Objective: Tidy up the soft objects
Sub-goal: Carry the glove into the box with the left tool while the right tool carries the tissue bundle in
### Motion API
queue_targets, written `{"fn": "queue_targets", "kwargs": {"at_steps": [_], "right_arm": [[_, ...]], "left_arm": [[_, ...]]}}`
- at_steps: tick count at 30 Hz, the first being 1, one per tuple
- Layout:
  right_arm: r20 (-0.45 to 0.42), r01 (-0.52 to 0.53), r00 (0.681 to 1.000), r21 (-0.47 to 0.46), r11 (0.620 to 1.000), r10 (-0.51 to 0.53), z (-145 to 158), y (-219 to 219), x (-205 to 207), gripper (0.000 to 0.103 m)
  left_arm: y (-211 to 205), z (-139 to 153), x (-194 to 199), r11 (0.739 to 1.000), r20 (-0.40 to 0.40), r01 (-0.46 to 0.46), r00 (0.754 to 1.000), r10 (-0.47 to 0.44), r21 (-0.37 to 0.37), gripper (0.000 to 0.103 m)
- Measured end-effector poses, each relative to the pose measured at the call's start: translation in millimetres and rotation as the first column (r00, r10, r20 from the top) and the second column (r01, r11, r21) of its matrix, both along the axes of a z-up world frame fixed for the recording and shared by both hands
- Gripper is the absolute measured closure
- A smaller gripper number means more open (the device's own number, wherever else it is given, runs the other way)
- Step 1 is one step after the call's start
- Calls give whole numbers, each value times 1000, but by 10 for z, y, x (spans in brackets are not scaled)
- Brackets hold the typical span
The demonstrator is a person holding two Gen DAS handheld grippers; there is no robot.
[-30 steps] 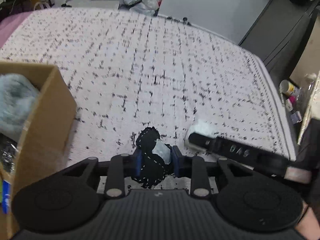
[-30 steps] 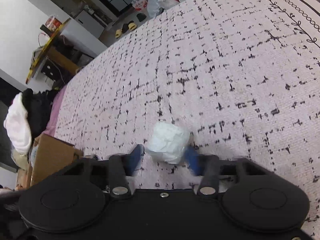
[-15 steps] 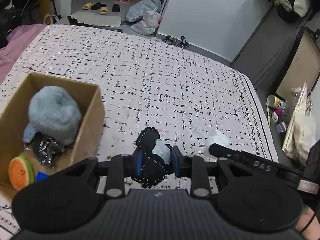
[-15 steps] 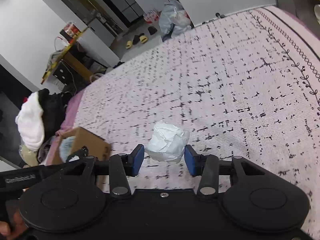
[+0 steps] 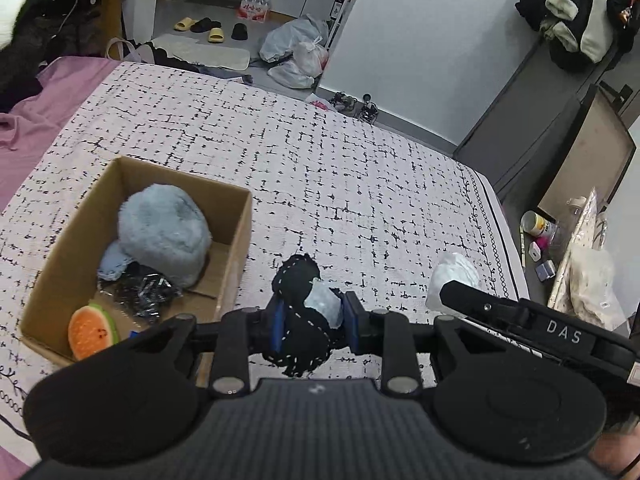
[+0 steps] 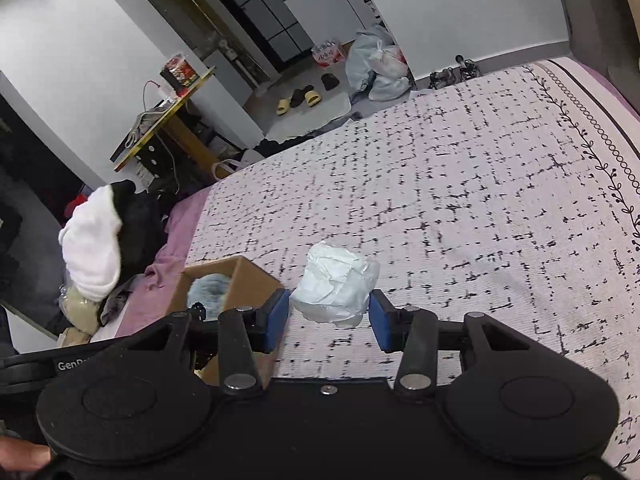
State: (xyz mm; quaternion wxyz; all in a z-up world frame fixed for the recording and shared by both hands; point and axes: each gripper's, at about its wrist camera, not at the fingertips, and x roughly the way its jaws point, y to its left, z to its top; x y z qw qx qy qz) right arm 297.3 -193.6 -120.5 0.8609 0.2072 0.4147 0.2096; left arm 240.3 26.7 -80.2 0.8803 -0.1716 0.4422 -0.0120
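My left gripper (image 5: 313, 322) is shut on a black soft toy (image 5: 296, 332) with white stitching and a pale blue patch, held above the bed just right of a cardboard box (image 5: 236, 240). That box holds a fluffy blue plush (image 5: 164, 232), an orange fruit-slice toy (image 5: 90, 330) and a dark crinkled item (image 5: 140, 292). Between the blue pads of my right gripper (image 6: 330, 316) sits a crumpled white wad (image 6: 336, 286), gripped and lifted over the bedspread. The same wad (image 5: 452, 276) and the right gripper's finger (image 5: 480, 304) show at the right of the left wrist view.
The patterned white bedspread (image 6: 460, 184) stretches ahead, with a pink sheet (image 5: 44, 100) and a pile of clothes (image 6: 104, 236) at its left. Beyond the foot lie plastic bags (image 5: 296, 56) and slippers (image 5: 208, 30). Bottles and clutter (image 5: 552, 236) stand off the bed's right edge.
Both grippers have risen from the bedspread with their loads. The view has widened, and the cardboard box's inside and the room beyond the bed have come into sight.
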Motion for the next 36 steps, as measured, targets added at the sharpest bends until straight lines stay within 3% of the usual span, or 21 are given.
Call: {"fn": "queue_targets", "kwargs": {"at_steps": [20,36], "right_arm": [[35,-66,997,8,998,66,255,633,-140,59],[24,-125,992,-38,991,126,285,1098,-162,59]], "left_arm": [[864,73,-149,996,16,-94,995,94,-6,74],[1297,-353,-75,983,-76,-183,981,180,-33,74]]}}
